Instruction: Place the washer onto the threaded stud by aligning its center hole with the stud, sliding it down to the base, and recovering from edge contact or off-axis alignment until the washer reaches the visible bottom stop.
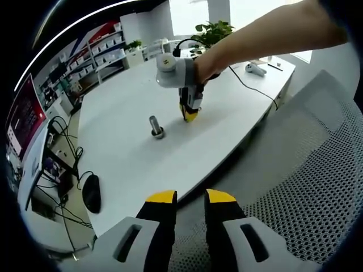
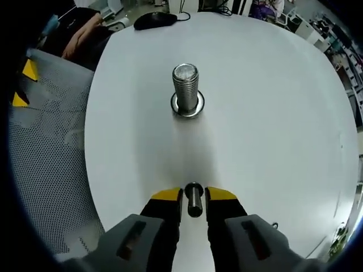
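Pinched edge-on between the right gripper [image 2: 193,196]'s narrow jaws, the washer [image 2: 194,199] is sitting well short of the stud [image 2: 186,85] ahead, so it is risking an off-axis landing on the threads. Left gripper [image 1: 191,199], jaws slightly apart and holding nothing, is hanging back over a mesh chair [image 1: 317,170], off the table [image 1: 147,164]

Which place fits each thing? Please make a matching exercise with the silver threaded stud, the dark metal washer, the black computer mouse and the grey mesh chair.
Things:
1. silver threaded stud
2. dark metal washer
3. black computer mouse
4. grey mesh chair

Places:
A. beside the white table, not on it
B. held edge-on between the jaws of the right gripper
C. standing upright on the table, away from its edges
D. lying flat near the table's edge

Pairs: 1-C, 2-B, 3-D, 4-A
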Motion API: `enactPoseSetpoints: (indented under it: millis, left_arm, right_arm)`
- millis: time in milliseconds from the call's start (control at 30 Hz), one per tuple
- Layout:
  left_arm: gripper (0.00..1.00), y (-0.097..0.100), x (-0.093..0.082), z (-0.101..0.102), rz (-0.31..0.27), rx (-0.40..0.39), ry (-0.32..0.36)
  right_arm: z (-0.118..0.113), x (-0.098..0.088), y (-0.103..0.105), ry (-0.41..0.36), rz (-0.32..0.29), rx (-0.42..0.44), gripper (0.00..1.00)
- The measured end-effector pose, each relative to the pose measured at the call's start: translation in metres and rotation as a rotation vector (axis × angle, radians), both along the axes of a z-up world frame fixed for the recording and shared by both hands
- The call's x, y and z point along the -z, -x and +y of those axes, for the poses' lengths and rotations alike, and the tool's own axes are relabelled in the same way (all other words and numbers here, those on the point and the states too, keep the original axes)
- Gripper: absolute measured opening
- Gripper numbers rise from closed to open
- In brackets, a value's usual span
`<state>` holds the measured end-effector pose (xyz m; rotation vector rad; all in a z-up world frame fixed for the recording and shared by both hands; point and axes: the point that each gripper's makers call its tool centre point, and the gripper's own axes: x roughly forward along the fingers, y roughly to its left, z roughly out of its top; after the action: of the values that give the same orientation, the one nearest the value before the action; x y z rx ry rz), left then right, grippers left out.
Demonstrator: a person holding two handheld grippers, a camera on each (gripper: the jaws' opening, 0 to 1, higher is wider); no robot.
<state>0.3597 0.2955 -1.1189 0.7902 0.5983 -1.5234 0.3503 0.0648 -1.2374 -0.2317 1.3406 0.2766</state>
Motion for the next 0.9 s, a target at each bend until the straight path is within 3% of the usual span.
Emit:
enactPoseSetpoints:
  millis: [400, 600, 900]
  left_arm:
    - [0.17, 0.0, 0.0, -0.001, 0.001, 0.006, 0.002]
    - [0.16, 0.0, 0.0, -0.001, 0.004, 0.008, -0.001]
    - [0.16, 0.0, 0.0, -0.001, 0.009, 0.01, -0.003]
  right_arm:
    - [-0.021, -0.021, 0.025, -0.021, -0.075, 0.132, 0.22]
    - [-0.045, -0.018, 0.041, -0.005, -0.083, 0.193, 0.22]
    - [-0.054, -0.012, 0.056, -0.011, -0.07, 0.257, 0.22]
